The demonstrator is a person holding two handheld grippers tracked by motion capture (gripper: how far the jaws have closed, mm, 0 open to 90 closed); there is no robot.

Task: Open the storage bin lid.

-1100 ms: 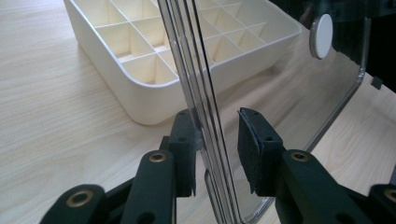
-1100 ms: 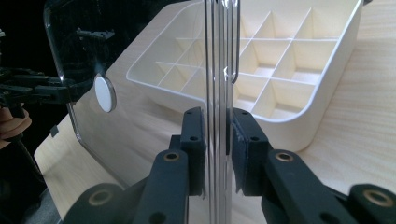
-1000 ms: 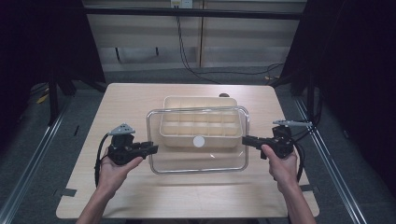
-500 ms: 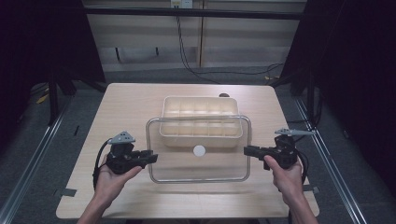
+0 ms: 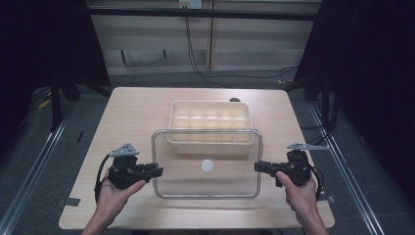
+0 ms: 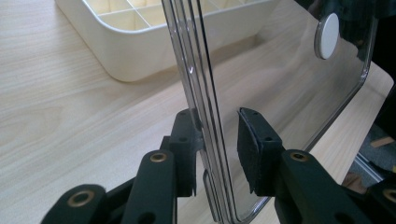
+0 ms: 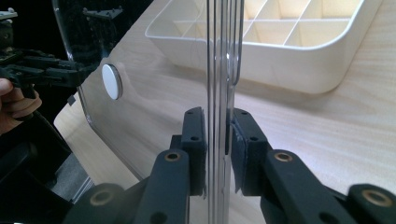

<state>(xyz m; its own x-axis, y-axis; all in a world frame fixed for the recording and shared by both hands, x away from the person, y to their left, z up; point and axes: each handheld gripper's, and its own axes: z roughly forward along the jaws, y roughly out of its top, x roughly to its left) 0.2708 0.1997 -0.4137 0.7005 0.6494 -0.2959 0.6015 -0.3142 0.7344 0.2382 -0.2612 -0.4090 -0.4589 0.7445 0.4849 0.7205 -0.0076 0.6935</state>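
A clear plastic lid (image 5: pixel 205 183) with a white round dot (image 5: pixel 207 165) hangs level over the table's near half. Its far edge overlaps the front of a cream compartment tray (image 5: pixel 210 117). My left gripper (image 5: pixel 157 171) is shut on the lid's left rim and my right gripper (image 5: pixel 258 167) on its right rim. In the left gripper view the lid (image 6: pixel 280 93) stands on edge between the jaws of that gripper (image 6: pixel 217 140), with the tray (image 6: pixel 135 42) behind. In the right gripper view, that gripper (image 7: pixel 217 135) pinches the rim of the lid (image 7: pixel 154 126) tightly.
The wooden table (image 5: pixel 132 112) has bare room left and right of the tray. Metal rails run along the floor on both sides. A small dark object (image 5: pixel 235 100) lies just behind the tray. Cables trail on the floor at the back.
Both grippers have carried the lid toward the person. It lay over most of the tray a second ago and now overlaps only its front edge.
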